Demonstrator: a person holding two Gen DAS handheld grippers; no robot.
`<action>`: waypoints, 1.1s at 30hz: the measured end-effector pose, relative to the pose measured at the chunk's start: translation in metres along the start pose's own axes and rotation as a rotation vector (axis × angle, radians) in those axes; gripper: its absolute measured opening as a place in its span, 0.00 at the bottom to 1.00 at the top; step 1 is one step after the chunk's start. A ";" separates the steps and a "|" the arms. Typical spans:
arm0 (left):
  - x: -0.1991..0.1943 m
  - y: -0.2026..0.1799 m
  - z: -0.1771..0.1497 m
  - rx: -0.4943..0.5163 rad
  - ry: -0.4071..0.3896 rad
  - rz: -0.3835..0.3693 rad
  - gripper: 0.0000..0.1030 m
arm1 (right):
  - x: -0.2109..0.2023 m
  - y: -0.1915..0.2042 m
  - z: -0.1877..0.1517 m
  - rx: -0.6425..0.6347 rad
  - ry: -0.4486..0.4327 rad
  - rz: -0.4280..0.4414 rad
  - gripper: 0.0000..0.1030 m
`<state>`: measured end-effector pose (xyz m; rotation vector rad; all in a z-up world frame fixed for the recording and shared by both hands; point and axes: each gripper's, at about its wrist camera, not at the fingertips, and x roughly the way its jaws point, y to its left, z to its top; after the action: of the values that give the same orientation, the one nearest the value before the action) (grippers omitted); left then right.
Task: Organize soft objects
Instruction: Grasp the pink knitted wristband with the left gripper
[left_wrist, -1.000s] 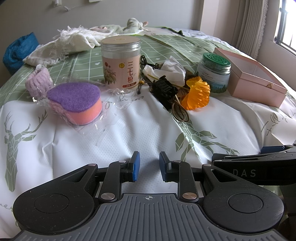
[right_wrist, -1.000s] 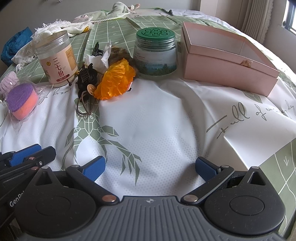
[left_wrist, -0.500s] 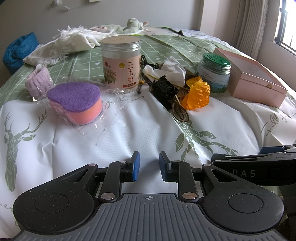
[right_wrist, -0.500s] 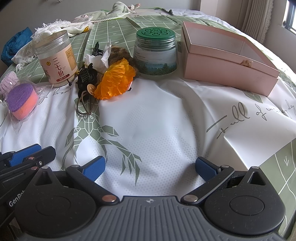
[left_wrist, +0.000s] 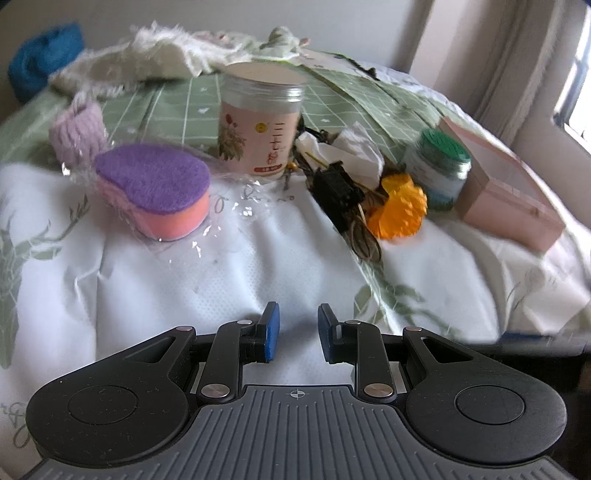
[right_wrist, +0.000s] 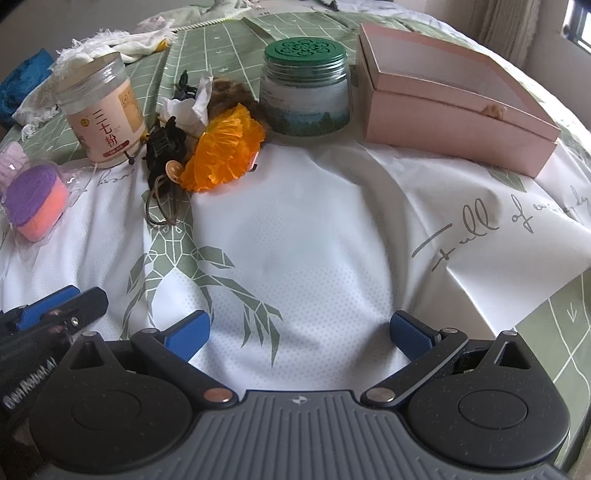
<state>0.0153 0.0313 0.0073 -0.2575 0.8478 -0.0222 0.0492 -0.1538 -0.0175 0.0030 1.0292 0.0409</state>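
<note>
A purple-topped orange sponge in clear wrap lies on the bed sheet, also in the right wrist view. A lilac fluffy band sits behind it. An orange fabric flower lies among black clips and white tissue. An open pink box stands at the right. My left gripper is narrowly open and empty, short of the sponge. My right gripper is wide open and empty over bare sheet.
A pink-labelled jar and a green-lidded jar stand behind the soft things. White frayed cloth and a blue bundle lie at the back. The left gripper shows at the right view's left edge.
The left gripper has moved forward and tilted towards the sponge and jar; its view is blurred by motion. The right gripper has edged forward. Jaw openings look unchanged.
</note>
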 end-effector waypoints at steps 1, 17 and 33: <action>-0.002 0.004 0.007 -0.031 0.008 -0.010 0.26 | 0.000 0.000 0.000 0.000 -0.001 0.000 1.00; -0.029 0.157 0.179 0.040 -0.080 0.133 0.26 | -0.046 0.045 -0.002 -0.196 -0.282 0.018 0.96; 0.062 0.162 0.165 0.048 0.032 0.152 0.35 | -0.051 0.065 -0.019 -0.322 -0.223 0.070 0.92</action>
<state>0.1659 0.2162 0.0278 -0.1474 0.8959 0.0953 0.0049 -0.0909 0.0179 -0.2446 0.7905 0.2644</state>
